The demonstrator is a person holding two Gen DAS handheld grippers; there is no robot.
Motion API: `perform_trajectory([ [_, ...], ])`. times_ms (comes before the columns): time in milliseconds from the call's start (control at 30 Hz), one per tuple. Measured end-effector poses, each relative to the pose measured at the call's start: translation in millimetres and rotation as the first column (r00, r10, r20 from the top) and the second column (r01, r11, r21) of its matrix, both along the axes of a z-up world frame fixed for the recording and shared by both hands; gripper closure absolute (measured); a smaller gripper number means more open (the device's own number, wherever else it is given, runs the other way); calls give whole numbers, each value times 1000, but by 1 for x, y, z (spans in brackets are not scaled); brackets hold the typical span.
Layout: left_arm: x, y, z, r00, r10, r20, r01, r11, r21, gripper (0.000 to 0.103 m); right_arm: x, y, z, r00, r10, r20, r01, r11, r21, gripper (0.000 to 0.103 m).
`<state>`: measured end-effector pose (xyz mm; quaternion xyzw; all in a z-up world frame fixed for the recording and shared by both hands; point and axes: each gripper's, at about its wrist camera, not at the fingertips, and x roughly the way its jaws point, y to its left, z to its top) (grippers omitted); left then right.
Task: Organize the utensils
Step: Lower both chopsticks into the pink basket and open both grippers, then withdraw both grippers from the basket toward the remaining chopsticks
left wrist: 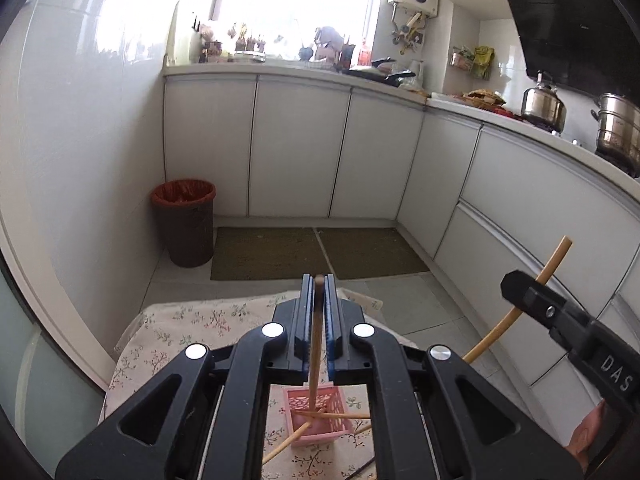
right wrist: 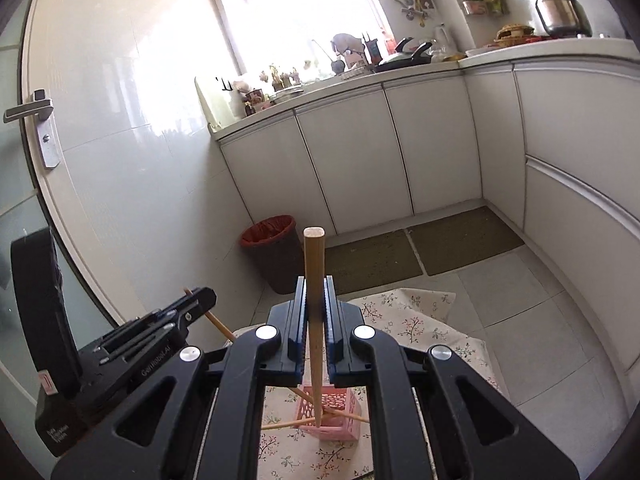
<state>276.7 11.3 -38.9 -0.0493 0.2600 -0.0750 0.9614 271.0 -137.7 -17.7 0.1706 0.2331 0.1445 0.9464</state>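
Observation:
My left gripper [left wrist: 319, 280] is shut on a wooden chopstick [left wrist: 316, 340] held upright, its lower tip over the pink slotted basket [left wrist: 320, 414]. My right gripper [right wrist: 315, 280] is shut on another wooden chopstick [right wrist: 315, 280], also upright, its tip reaching down into the pink basket [right wrist: 332, 416]. Other chopsticks [left wrist: 344, 415] lie across the basket's rim. The basket stands on a floral cloth [left wrist: 180, 324]. The right gripper [left wrist: 560, 316] shows at the right of the left wrist view, the left gripper [right wrist: 160, 340] at the left of the right wrist view.
A brown bin with a red liner [left wrist: 185, 222] stands in the floor corner. Two dark mats [left wrist: 316, 254] lie before white cabinets [left wrist: 300, 152]. A kettle [left wrist: 543, 102] and steel pot [left wrist: 618, 130] sit on the counter at right. A door with a handle [right wrist: 32, 110] is at left.

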Motion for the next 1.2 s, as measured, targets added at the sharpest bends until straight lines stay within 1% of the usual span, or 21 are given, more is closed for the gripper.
perform_trajectory([
  [33, 5, 5, -10, 1000, -3, -31, 3, 1000, -23, 93, 6, 1, -7, 1000, -1, -6, 1, 1000, 7, 95],
  [67, 5, 11, -17, 999, 3, -48, -5, 999, -50, 83, 11, 2, -12, 1000, 0, -7, 0, 1000, 8, 95],
  [100, 2, 18, -20, 999, 21, -43, -25, 997, -72, 76, 14, 3, -18, 1000, -1, -6, 1, 1000, 5, 95],
  [200, -14, 38, -16, 997, 71, 4, -70, 990, -126, 76, 22, 8, -29, 1000, 1, 8, -1, 1000, -3, 95],
  [300, -23, 47, -1, 995, 97, 25, -93, 988, -122, 76, 32, 21, -38, 1000, 3, 12, -3, 1000, -29, 96],
  [367, -30, 51, 7, 993, 112, 43, -106, 987, -123, 72, 34, 32, -44, 1000, 7, 16, -6, 998, -59, 96],
  [433, -37, 53, 11, 989, 132, 63, -125, 986, -108, 72, 36, 43, -51, 1000, 8, 14, -7, 995, -95, 95],
  [467, -39, 54, 12, 988, 136, 68, -129, 986, -106, 69, 38, 48, -55, 1000, 13, 7, -13, 994, -109, 95],
  [567, -40, 58, 11, 986, 154, 58, -147, 984, -103, 67, 42, 61, -67, 999, 24, -20, -27, 986, -162, 91],
  [600, -40, 58, 10, 985, 163, 54, -158, 983, -92, 64, 42, 65, -70, 999, 28, -32, -33, 983, -178, 79],
  [633, -40, 58, 9, 983, 173, 54, -169, 982, -81, 63, 40, 66, -73, 999, 22, -33, -28, 981, -190, 65],
  [700, -43, 58, 9, 981, 184, 66, -179, 981, -72, 56, 33, 68, -73, 1000, -10, -12, 7, 976, -218, 54],
  [767, -48, 58, 12, 975, 203, 87, -198, 978, -63, 50, 28, 66, -71, 1000, -28, 1, 27, 973, -229, 46],
  [800, -51, 59, 14, 973, 208, 97, -202, 977, -64, 45, 25, 64, -70, 999, -40, 4, 39, 971, -234, 37],
  [900, -60, 59, 18, 969, 215, 121, -208, 976, -66, 36, 12, 60, -64, 997, -71, 32, 77, 964, -253, 32],
  [1033, -68, 55, 20, 971, 212, 114, -206, 977, -55, 35, 0, 49, -55, 994, -109, 31, 113, 962, -250, 23],
  [1067, -71, 54, 21, 970, 213, 115, -208, 977, -54, 32, -4, 46, -53, 992, -119, 33, 124, 961, -247, 21],
  [1133, -78, 53, 22, 969, 215, 120, -209, 976, -58, 28, -15, 38, -48, 988, -151, 41, 156, 957, -244, 10],
  [1200, -87, 52, 26, 967, 215, 133, -208, 976, -66, 22, -28, 28, -43, 980, -188, 62, 197, 952, -235, 6],
])
